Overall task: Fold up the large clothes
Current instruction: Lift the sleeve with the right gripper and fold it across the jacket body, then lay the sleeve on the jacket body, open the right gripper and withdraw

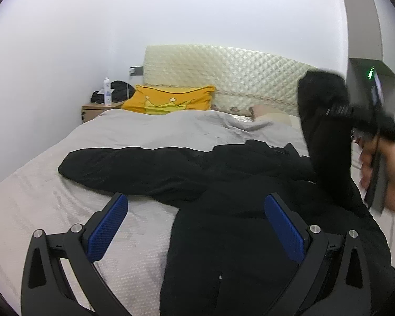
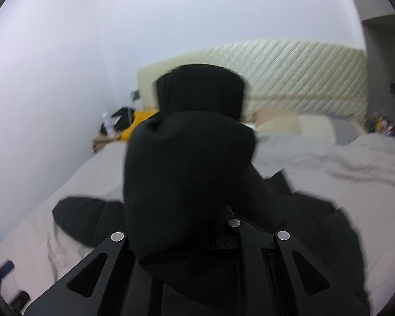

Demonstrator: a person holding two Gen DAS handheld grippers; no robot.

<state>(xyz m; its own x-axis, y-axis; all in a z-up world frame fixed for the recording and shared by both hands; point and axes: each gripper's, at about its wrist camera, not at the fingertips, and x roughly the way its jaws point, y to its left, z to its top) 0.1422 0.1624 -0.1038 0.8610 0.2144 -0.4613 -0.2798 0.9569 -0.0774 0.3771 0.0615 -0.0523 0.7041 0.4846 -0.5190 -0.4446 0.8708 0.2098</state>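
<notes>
Jacket (image 1: 223, 184): one, two sleeves; right gripper (image 2: 197, 210) clamps one.

Home bedroom: bed (image 1: 144, 131), headboard (image 1: 223, 73)

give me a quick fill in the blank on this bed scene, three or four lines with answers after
1. The black jacket lies spread on the ____.
2. The right tool lifts one ____ of the jacket into the air.
3. The left tool hovers over the jacket with its fingers ____.
4. The pillow by the headboard is ____ in colour.

Missing words: bed; sleeve; open; yellow
</notes>
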